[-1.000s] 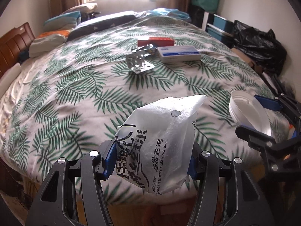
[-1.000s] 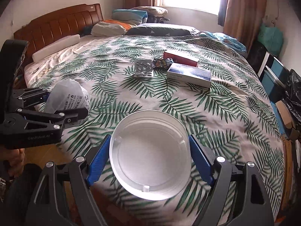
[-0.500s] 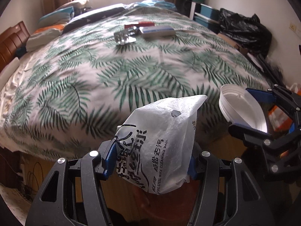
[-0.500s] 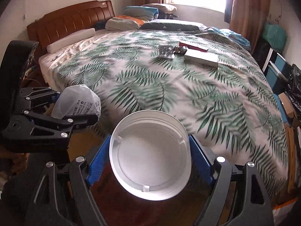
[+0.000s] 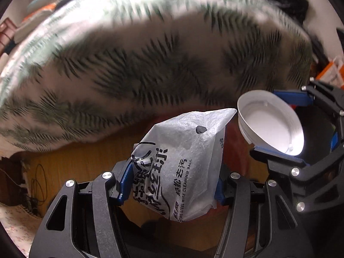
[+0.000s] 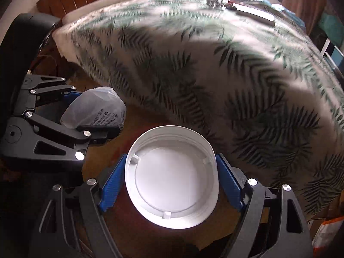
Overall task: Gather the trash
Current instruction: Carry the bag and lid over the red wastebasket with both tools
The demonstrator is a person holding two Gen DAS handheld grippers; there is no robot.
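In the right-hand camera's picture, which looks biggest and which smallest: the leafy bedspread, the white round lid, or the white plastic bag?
1. Leafy bedspread, filling most of the picture.
2. White round lid, though its nearness to the camera enlarges it.
3. White plastic bag, partly hidden.

Bag (printed) between left tongs

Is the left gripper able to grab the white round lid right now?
Probably not. The left gripper is already shut on the white plastic bag, so its jaws are full. The white round lid is also clamped in the right gripper, off to the side, so it isn't free to take.
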